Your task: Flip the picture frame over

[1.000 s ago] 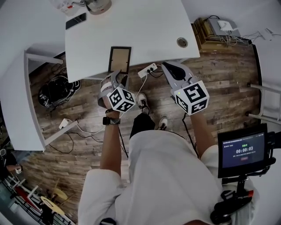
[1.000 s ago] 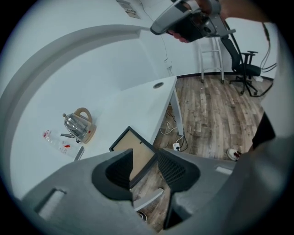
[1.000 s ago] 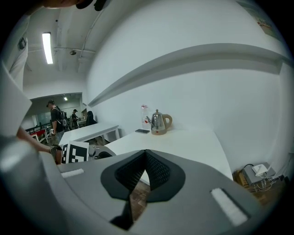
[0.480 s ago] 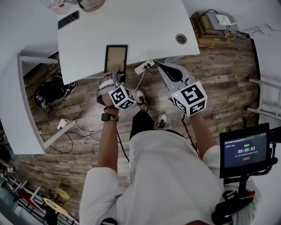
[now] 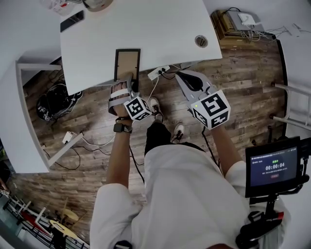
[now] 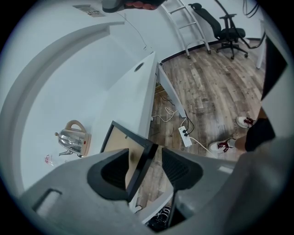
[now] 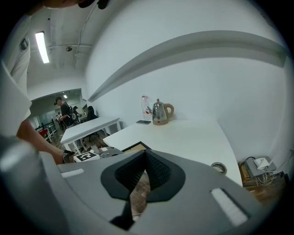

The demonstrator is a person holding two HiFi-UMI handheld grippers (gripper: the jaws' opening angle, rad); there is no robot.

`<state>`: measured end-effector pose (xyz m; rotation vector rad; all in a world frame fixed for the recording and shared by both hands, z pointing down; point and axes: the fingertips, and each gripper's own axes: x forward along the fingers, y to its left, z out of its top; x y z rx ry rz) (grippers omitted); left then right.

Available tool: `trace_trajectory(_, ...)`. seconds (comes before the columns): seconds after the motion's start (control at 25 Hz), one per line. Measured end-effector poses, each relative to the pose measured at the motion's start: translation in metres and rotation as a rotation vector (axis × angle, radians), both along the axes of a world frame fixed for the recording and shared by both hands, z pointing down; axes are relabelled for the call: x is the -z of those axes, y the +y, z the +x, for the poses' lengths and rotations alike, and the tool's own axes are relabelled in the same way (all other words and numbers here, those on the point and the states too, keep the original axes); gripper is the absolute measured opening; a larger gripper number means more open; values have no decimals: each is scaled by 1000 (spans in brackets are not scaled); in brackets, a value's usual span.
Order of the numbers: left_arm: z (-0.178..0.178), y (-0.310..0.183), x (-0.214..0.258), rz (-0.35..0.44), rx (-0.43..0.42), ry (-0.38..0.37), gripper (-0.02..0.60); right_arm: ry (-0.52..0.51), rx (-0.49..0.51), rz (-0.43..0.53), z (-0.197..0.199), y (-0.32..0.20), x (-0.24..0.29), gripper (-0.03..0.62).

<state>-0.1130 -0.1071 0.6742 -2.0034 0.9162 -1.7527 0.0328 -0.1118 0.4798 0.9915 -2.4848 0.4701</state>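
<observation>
The picture frame point(image 5: 128, 63) lies on the white table point(image 5: 160, 29) at its front edge, brown backing up inside a black border. My left gripper point(image 5: 127, 84) is at the frame's near edge. In the left gripper view the frame point(image 6: 120, 143) has its black edge between the jaws of the left gripper point(image 6: 145, 156). Those jaws are opening, and floor shows between the edge and the right pad. My right gripper point(image 5: 179, 74) hangs in front of the table edge, right of the frame. The right gripper point(image 7: 145, 154) is shut on nothing, with the frame point(image 7: 135, 147) beyond it.
A steel kettle point(image 5: 99, 4) and a dark phone point(image 5: 72, 21) sit at the table's far left. A round cable grommet point(image 5: 201, 41) is at its right. A power strip point(image 5: 160, 72) lies on the wood floor under the front edge. A timer screen point(image 5: 274, 166) stands at my right.
My left gripper has come down to the frame's near edge and rolled, so the edge now sits between its jaws. The right gripper has hardly moved.
</observation>
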Motion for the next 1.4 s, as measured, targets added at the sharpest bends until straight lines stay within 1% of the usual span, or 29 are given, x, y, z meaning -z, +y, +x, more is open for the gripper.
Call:
trace_trajectory(0.16,-2,-2,0,17,9,1,219,6,-2,-4,2,1,-2,2)
trace_trajectory(0.2,-2,-3,2,25,12,2,211,6,-2,-6,2,1,-3,2)
trace_trajectory(0.28,-1,-5,4,38,15,6,176,7,0,-9,1,3,-4,2)
trace_trajectory(0.48,2,-7,10,60,15,27,162,5,5,-8,-2,3,-3,2)
trace_trajectory(0.6,6,-10,19,87,27,77,149,4,0,-4,-1,1,-2,3)
trace_trajectory(0.76,13,-19,39,141,67,195,122,4,-20,-4,4,-2,-3,3)
trace_trajectory(0.84,17,-23,48,167,79,238,109,3,-25,-3,5,-3,-2,3)
trace_trajectory(1.12,21,-33,71,229,92,292,83,-1,-34,1,6,-7,0,3)
trace_trajectory(1.2,22,-35,78,239,97,323,81,-4,-38,2,6,-8,1,2)
trace_trajectory(1.24,24,-35,82,239,110,362,80,-6,-38,3,6,-8,1,2)
trace_trajectory(1.28,24,-37,89,234,137,429,80,-7,-39,3,6,-7,1,2)
trace_trajectory(1.4,22,-43,115,205,275,729,80,-7,-42,6,8,-9,2,3)
